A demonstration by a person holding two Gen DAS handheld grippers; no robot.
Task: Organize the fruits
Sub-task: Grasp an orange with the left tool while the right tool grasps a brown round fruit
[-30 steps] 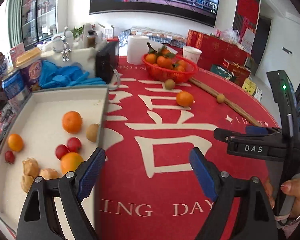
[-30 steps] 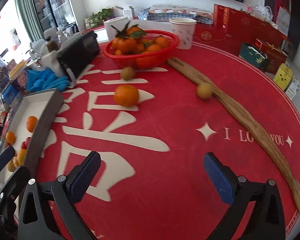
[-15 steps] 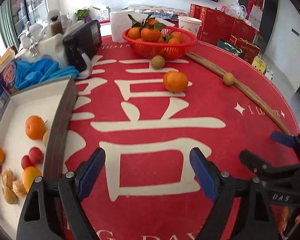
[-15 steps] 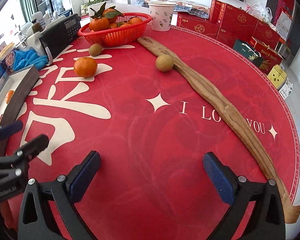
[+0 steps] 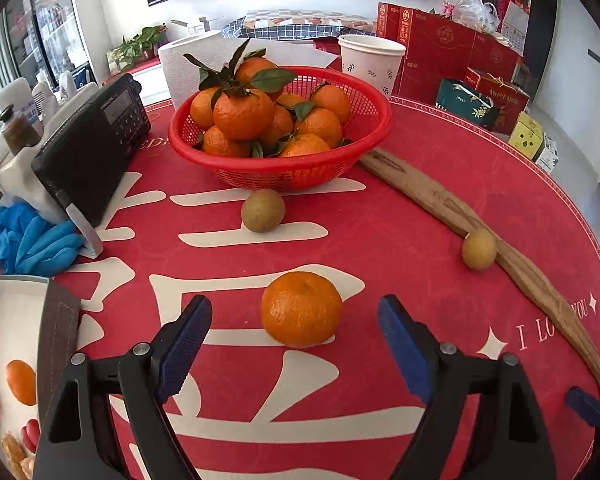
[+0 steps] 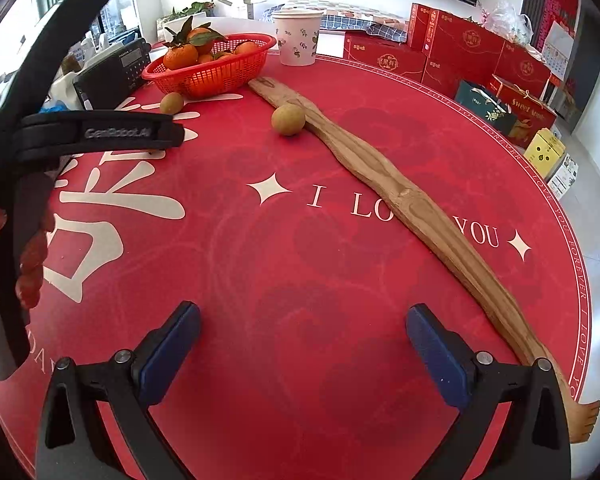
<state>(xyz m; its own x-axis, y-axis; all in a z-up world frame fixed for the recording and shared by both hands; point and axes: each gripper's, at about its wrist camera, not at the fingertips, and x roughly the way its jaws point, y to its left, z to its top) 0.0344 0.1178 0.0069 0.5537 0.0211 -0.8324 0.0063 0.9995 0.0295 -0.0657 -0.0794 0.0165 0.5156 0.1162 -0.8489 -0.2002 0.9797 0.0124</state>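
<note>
The left gripper [image 5: 294, 338] is gaping wide and empty around a loose orange [image 5: 301, 309] lying on the red mat [image 5: 380, 248], its pads touching nothing, while the right gripper [image 6: 302, 350] is likewise hanging wide open and empty over bare mat near the wooden stick [image 6: 400, 196].

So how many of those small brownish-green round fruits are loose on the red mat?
2: one just in front of the red basket, the other touching the long wooden stick. More may be hidden behind the basket.
</note>
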